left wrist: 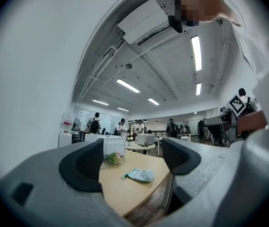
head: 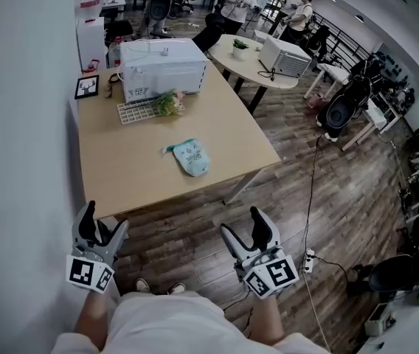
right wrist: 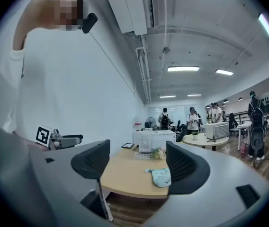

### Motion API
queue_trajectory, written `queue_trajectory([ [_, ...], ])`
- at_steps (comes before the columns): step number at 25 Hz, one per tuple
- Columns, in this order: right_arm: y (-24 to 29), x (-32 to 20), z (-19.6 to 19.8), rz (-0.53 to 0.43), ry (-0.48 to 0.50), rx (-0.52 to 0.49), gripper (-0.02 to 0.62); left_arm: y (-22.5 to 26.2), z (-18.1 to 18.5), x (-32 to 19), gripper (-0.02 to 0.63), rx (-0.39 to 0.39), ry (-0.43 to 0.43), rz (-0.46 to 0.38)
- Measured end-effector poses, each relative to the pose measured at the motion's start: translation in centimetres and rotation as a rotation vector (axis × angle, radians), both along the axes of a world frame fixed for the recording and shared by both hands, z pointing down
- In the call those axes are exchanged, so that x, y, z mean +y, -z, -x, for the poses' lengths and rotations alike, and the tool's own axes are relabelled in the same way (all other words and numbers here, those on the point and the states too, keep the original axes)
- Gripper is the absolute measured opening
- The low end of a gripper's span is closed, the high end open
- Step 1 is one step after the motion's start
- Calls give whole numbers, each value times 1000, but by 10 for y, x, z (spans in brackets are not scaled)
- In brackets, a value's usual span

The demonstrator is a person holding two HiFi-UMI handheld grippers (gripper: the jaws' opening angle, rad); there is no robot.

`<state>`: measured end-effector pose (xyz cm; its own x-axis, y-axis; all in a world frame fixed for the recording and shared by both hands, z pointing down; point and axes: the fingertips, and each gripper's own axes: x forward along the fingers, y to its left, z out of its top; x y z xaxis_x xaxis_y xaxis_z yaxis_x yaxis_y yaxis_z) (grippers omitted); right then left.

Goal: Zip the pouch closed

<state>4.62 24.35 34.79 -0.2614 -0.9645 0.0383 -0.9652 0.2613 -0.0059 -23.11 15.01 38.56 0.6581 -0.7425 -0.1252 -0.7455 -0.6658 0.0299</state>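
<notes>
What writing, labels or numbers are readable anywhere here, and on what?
No text is readable.
White box front label: too small.
Pouch print: blurred.
Red label on the cabinet: blurred.
Left gripper and right gripper cubes: black square patterns, no words.

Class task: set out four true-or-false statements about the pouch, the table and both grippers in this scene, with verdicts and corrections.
1. The pouch lies on the wooden table. True.
2. The left gripper is shut on the pouch. False: its jaws stand apart and empty, short of the table.
3. The right gripper has open, empty jaws. True.
4. The pouch sits on top of the white appliance. False: it lies on bare tabletop, apart from the appliance and nearer the person.
</notes>
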Motion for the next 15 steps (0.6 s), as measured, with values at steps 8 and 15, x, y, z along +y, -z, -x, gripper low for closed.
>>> queue_trajectory([
  [8,-14,18,-52,5,-85,11,455,-5,-23,4,445,-21,22,-2],
  [15,-19,20,-66,20,-77,29,454,2,-50,-3,446,-11,9,-17],
])
